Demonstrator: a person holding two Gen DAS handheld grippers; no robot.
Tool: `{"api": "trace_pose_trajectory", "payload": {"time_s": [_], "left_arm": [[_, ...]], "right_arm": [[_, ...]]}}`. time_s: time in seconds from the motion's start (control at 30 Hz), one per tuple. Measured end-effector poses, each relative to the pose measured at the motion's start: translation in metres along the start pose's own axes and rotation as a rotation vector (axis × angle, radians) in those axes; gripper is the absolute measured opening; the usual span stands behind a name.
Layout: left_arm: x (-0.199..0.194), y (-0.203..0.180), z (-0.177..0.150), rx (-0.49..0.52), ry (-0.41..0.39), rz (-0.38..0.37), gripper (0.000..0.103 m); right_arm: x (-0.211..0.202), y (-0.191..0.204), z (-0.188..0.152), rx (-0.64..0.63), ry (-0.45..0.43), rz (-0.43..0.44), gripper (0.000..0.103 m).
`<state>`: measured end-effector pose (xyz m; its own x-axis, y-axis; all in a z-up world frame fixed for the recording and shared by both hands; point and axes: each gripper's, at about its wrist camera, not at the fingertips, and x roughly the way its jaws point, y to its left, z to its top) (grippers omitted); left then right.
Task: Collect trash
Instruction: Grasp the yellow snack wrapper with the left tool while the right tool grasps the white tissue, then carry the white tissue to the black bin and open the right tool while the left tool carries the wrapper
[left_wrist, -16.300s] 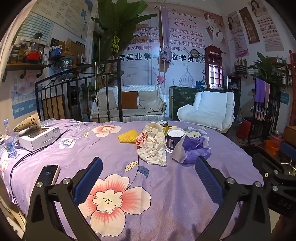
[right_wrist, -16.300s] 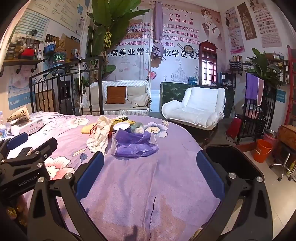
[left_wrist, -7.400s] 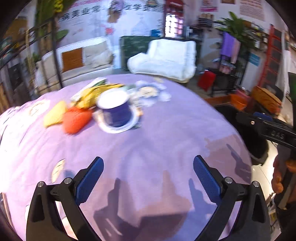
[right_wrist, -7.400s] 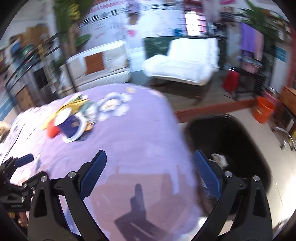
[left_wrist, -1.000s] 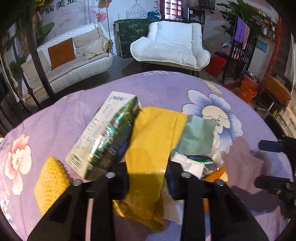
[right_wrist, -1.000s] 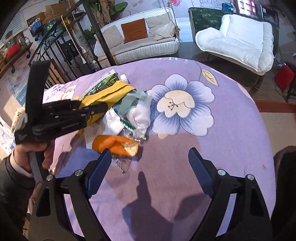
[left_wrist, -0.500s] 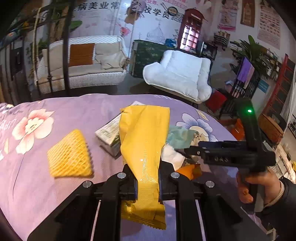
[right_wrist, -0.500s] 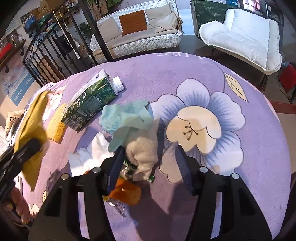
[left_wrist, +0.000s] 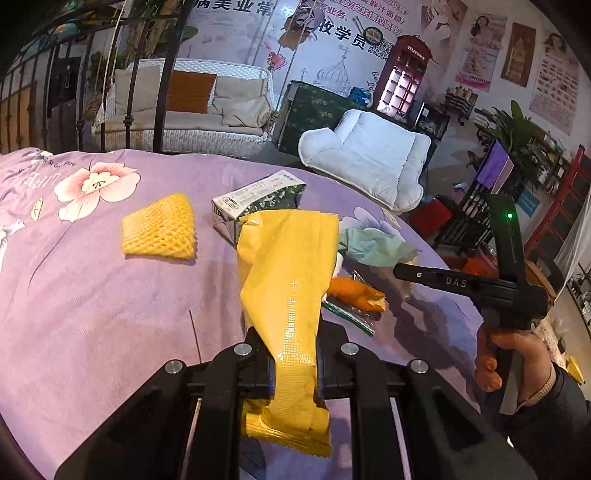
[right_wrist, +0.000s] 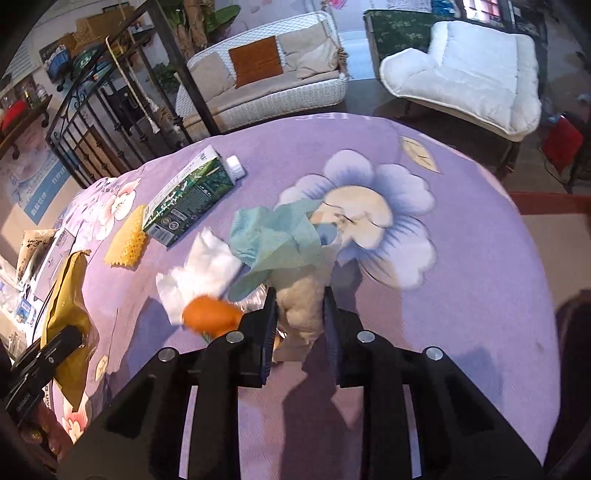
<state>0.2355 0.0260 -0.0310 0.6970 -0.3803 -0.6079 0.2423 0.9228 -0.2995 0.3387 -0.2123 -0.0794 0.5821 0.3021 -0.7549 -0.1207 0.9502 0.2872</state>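
Note:
My left gripper (left_wrist: 295, 365) is shut on a yellow snack bag (left_wrist: 288, 273) and holds it above the purple flowered tablecloth (left_wrist: 92, 295). The bag also shows at the left of the right wrist view (right_wrist: 68, 295). My right gripper (right_wrist: 299, 317) is shut on a beige crumpled wad (right_wrist: 301, 295) at the edge of a trash pile: a teal tissue (right_wrist: 280, 236), a white tissue (right_wrist: 199, 273) and an orange wrapper (right_wrist: 210, 314). A green and white carton (right_wrist: 188, 199) and a yellow foam net (right_wrist: 127, 242) lie to the left.
The right gripper's body (left_wrist: 461, 284) and the hand holding it show in the left wrist view. A white armchair (right_wrist: 465, 74) and a wicker sofa (right_wrist: 266, 85) stand beyond the table's far edge. Boxes and papers (right_wrist: 37, 251) lie at the table's left.
My left gripper has lifted the yellow bag clear of the pile. My right gripper has moved in and closed on the beige wad.

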Motion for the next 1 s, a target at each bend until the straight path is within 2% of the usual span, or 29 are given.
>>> {"api": "trace_pose_trajectory", "payload": {"time_s": [0.17,0.23,0.33,0.4,0.43,0.53,0.63,0.7,0.73,0.87,0.93,1.0], "left_arm": [[-0.012,-0.026,-0.021,0.019,0.017,-0.044,0.015],[-0.015,-0.037,-0.029,0.038,0.023,-0.057,0.015],[-0.017,-0.054,-0.037,0.065,0.035,-0.081,0.015],[-0.020,-0.065,-0.040,0.078,0.031,-0.096,0.015],[-0.021,-0.069,-0.041,0.082,0.028,-0.103,0.015],[-0.023,-0.086,-0.043,0.083,0.023,-0.152,0.015],[-0.022,-0.106,-0.046,0.086,0.048,-0.238,0.015],[-0.023,-0.121,-0.050,0.097,0.065,-0.313,0.015],[-0.022,-0.129,-0.053,0.115,0.082,-0.343,0.015],[-0.005,-0.150,-0.067,0.197,0.164,-0.302,0.015],[0.009,-0.144,-0.068,0.199,0.197,-0.201,0.015],[0.023,-0.125,-0.066,0.146,0.216,-0.141,0.015]], "right_arm": [[-0.042,-0.021,-0.037,0.028,-0.016,-0.040,0.025],[-0.055,-0.028,-0.057,0.037,0.013,-0.039,0.025],[-0.071,-0.036,-0.085,0.041,0.088,0.020,0.025],[-0.084,-0.033,-0.102,0.007,0.111,0.023,0.025],[-0.091,-0.028,-0.108,-0.029,0.103,-0.003,0.025],[-0.111,-0.013,-0.124,-0.164,0.021,-0.158,0.025],[-0.119,-0.001,-0.130,-0.200,-0.015,-0.124,0.025],[-0.118,0.005,-0.131,-0.201,-0.034,-0.130,0.025],[-0.119,0.007,-0.130,-0.189,-0.051,-0.102,0.025],[-0.126,0.007,-0.129,-0.155,-0.085,-0.043,0.025],[-0.130,0.005,-0.133,-0.148,-0.095,-0.034,0.025],[-0.134,0.002,-0.138,-0.144,-0.095,-0.041,0.025]]}}
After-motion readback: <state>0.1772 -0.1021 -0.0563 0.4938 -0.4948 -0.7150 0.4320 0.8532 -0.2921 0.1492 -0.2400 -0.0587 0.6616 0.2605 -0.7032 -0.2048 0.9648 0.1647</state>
